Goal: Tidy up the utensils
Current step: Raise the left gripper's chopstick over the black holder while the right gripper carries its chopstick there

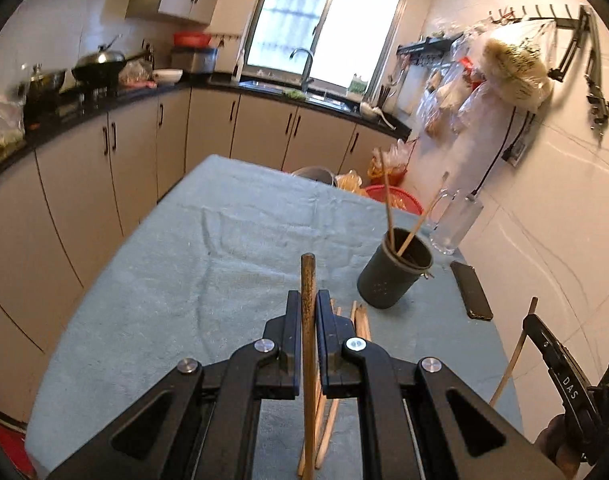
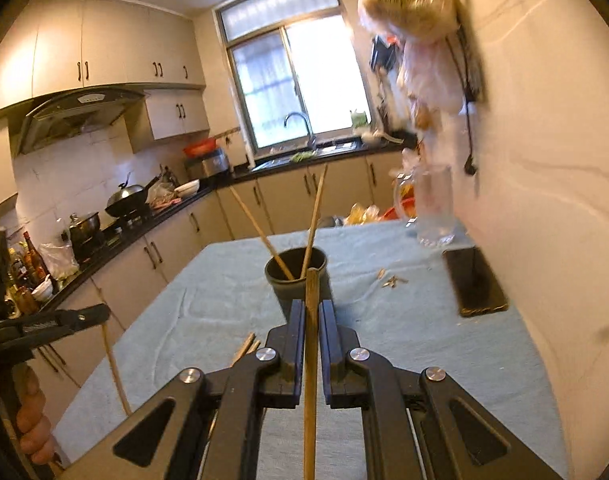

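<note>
My left gripper [image 1: 308, 300] is shut on a brown chopstick [image 1: 307, 276] that stands upright above the table. My right gripper [image 2: 312, 308] is shut on another chopstick [image 2: 311, 292], likewise upright. A dark round cup [image 1: 394, 280] [image 2: 300, 284] stands on the teal cloth with two chopsticks [image 1: 390, 208] leaning in it; it sits just beyond the right gripper and ahead-right of the left one. Several loose chopsticks [image 1: 360, 320] [image 2: 246, 346] lie on the cloth near the cup. Each view catches the other gripper at its edge, the right gripper [image 1: 533, 320] and the left gripper [image 2: 100, 314].
A black phone [image 1: 470, 290] [image 2: 478, 284] lies by the wall right of the cup. A glass mug [image 1: 454, 220] [image 2: 432, 208] stands behind it. Small wood bits [image 2: 392, 280] are scattered on the table cloth [image 1: 224, 240]. Kitchen counters run along the left and back.
</note>
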### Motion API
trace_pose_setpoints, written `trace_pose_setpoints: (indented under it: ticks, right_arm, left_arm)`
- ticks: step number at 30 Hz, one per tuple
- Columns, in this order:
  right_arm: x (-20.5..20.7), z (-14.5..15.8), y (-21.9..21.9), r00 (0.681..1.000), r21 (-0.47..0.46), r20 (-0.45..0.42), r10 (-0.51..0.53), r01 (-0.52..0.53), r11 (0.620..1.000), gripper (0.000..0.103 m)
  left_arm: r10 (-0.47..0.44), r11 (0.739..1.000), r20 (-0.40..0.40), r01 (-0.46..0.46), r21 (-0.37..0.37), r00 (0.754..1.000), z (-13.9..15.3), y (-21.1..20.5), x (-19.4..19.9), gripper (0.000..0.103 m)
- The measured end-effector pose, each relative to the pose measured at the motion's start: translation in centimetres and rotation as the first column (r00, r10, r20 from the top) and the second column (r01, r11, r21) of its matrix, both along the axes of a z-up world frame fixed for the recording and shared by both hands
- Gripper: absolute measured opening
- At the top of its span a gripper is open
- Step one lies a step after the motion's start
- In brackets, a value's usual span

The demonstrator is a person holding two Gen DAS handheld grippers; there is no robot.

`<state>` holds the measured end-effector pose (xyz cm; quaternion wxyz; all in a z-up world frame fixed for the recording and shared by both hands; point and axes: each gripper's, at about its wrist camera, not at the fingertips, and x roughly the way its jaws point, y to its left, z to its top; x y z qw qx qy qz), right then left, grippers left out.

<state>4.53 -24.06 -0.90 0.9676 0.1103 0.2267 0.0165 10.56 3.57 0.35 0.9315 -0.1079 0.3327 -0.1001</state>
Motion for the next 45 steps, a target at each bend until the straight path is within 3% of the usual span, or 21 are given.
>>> trace_pose_setpoints:
  ticks: [9, 17, 25, 40, 45]
  right_arm:
    - [-1.4, 1.4, -0.7, 0.999, 0.014, 0.044, -0.01, 0.009, 1.0, 0.008]
    - [-1.6, 2.5, -1.1, 0.997, 0.027, 0.083, -0.005, 0.003, 1.0, 0.008]
    - [-0.4, 4.2, -2.4, 0.994, 0.084, 0.111, 0.016, -0.026, 0.996, 0.008]
    - [7.0, 8.0, -4.8, 0.975, 0.161, 0.219, -0.029, -0.007, 0.987, 0.008]
    - [9.2, 10.4, -4.7, 0.954, 0.129, 0.296, -0.041, 0.003, 0.992, 0.008]
  left_arm:
    - [-0.021, 1.0, 0.035, 0.021, 0.019, 0.999, 1.9, -0.7, -1.3, 0.007]
    - [-0.019, 1.0, 0.122, 0.018, 0.004, 0.992, 4.7, -0.8, -2.7, 0.007]
    - [-0.035, 0.999, 0.177, 0.037, -0.009, 0.984, 6.7, -2.3, -1.5, 0.007]
    - [0.033, 0.994, 0.339, 0.003, -0.105, 0.94, 11.1, -4.9, 6.1, 0.007]
    - [0.063, 0.992, 0.377, -0.017, -0.125, 0.924, 11.7, -6.2, 9.1, 0.007]
